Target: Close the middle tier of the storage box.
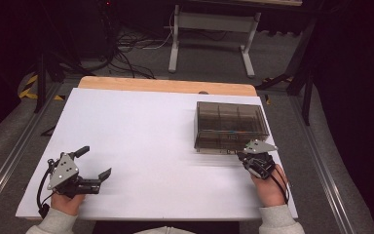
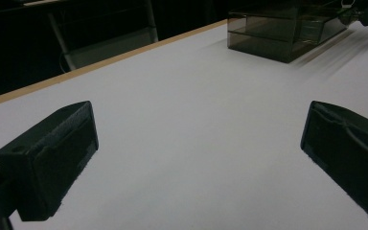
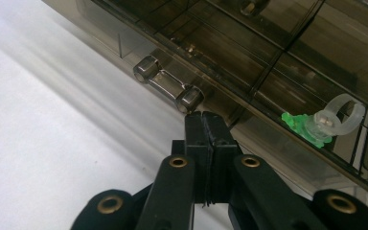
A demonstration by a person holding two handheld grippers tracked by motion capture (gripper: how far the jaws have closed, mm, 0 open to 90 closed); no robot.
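We are at the dark see-through box (image 1: 231, 127), which sits at the right side of the white table (image 1: 136, 146). Our right gripper (image 3: 204, 115) has its jaws pressed tight together with nothing between them. Its tips sit just under the little latch (image 3: 168, 84) on the front of the box, maybe touching it. Next, we think, we must nudge that latch to open the box. Our left gripper (image 1: 93, 163) rests wide open, far away.

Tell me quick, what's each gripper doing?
Left gripper: open, holding nothing.
Right gripper: shut, empty, tips at the box handle.
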